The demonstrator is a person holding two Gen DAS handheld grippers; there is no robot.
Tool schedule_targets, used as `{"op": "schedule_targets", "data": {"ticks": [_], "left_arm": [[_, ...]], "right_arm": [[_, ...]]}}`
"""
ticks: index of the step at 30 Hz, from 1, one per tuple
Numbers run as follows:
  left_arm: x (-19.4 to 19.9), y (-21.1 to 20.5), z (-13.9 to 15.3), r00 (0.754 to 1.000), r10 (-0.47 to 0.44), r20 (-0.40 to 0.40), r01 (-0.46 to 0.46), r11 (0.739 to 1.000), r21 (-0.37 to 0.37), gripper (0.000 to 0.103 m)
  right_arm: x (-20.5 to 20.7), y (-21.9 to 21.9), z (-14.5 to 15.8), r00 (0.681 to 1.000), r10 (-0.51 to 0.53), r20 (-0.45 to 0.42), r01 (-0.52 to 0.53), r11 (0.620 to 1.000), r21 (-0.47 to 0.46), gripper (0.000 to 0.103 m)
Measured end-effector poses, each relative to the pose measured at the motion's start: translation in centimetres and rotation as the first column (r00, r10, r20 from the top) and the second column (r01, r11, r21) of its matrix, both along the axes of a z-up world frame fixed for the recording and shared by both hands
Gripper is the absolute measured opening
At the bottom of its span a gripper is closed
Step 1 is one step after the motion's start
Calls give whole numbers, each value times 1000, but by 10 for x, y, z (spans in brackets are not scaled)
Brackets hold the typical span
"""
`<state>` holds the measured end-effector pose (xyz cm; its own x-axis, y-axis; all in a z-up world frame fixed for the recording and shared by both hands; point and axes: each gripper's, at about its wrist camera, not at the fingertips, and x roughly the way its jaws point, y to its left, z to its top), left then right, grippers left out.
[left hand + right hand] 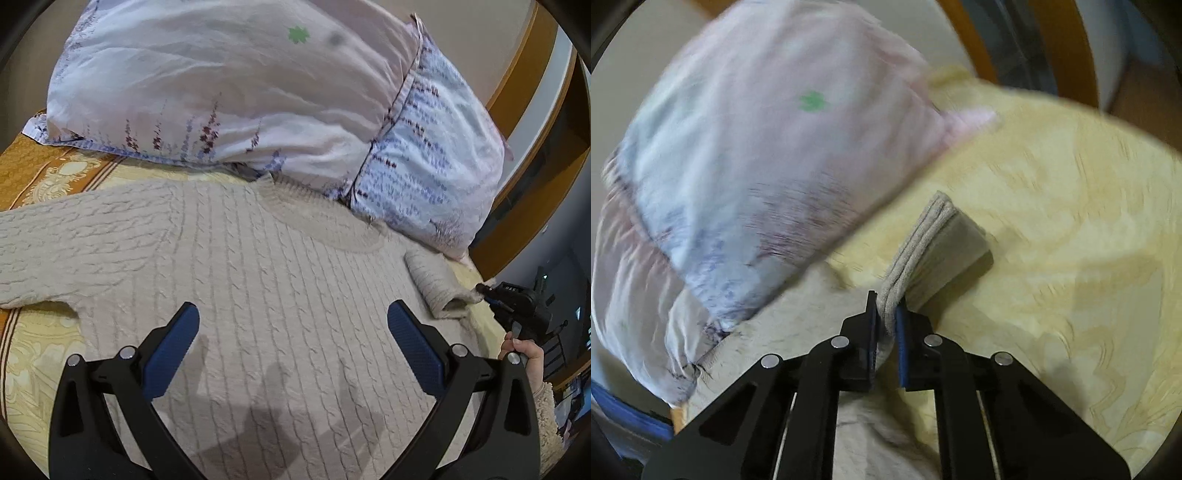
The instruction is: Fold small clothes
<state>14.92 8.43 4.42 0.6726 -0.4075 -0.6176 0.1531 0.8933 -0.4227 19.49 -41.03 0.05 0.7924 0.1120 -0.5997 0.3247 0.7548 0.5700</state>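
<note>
A cream cable-knit sweater (258,280) lies spread flat on the yellow patterned bed (1071,221), its ribbed neck against a pale floral pillow (240,85). The left claw (293,321) hovers over its body, blue pads wide apart. The right claw (886,314) is clamped on the ribbed sleeve cuff (923,243).

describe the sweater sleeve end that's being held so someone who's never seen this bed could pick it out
Start at the big floral pillow at the head of the yellow patterned bedspread; the cream cable-knit sweater lies flat just below it. Follow the sweater to the side nearer the wooden bed frame, where one sleeve ends in a ribbed cuff. Unlike the other sleeve, lying free, it is pinched in the right gripper, jaws closed.
</note>
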Motion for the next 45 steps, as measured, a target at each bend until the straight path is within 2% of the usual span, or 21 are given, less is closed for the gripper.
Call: {"op": "schedule_targets", "data": {"ticks": [4,7,9,14,18,22,24,25,26,28,30,32,34,37,39,41,43,45], "left_arm": [[-3,17,5,999,33,25,-32,999,-27,101],[-6,35,9,997,72,42,-70,997,-38,101],[-11,50,12,993,108,50,-106,994,-38,101],[-21,83,14,981,186,53,-184,982,-35,101],[-27,105,12,972,229,48,-227,973,-28,101],[-31,129,8,957,287,32,-285,957,-57,101],[-33,144,4,946,325,12,-323,943,-81,101],[-34,154,2,937,348,-2,-347,933,-98,101],[-35,160,0,932,363,-12,-363,926,-108,101],[-37,173,-4,919,392,-32,-393,911,-122,100],[-39,184,-6,909,415,-43,-417,900,-127,96],[-43,196,-8,898,435,-57,-439,886,-146,95],[-48,211,-11,881,466,-85,-473,864,-174,93],[-54,230,-18,851,508,-131,-525,825,-208,87],[-59,246,-26,824,537,-180,-566,783,-257,83],[-63,265,-30,801,553,-227,-598,739,-311,80],[-66,278,-33,778,573,-256,-628,704,-333,76],[-68,292,-38,741,596,-308,-671,663,-332,73]], "right_arm": [[3,42,41,981,135,139,-127,990,-64,9],[9,97,68,929,304,213,-283,951,-121,9],[14,138,77,881,412,232,-385,910,-154,9],[27,229,67,771,612,178,-581,790,-199,9],[32,290,39,684,726,67,-701,680,-217,9],[28,329,17,627,778,-32,-766,609,-207,11],[28,342,7,612,788,-71,-784,592,-186,16],[28,344,4,601,795,-81,-794,583,-173,28],[27,349,0,578,810,-95,-814,564,-143,45],[22,356,-1,545,833,-95,-837,534,-123,60],[12,362,4,517,852,-82,-853,504,-139,60],[10,357,12,515,856,-45,-855,510,-96,60],[11,338,19,550,835,-5,-835,550,-32,64],[12,305,23,603,797,26,-798,603,15,68],[11,288,26,632,774,29,-775,632,24,68],[10,277,25,645,764,26,-764,644,36,69],[10,271,19,654,756,19,-756,653,55,69],[9,268,17,656,755,12,-754,654,66,69]]}}
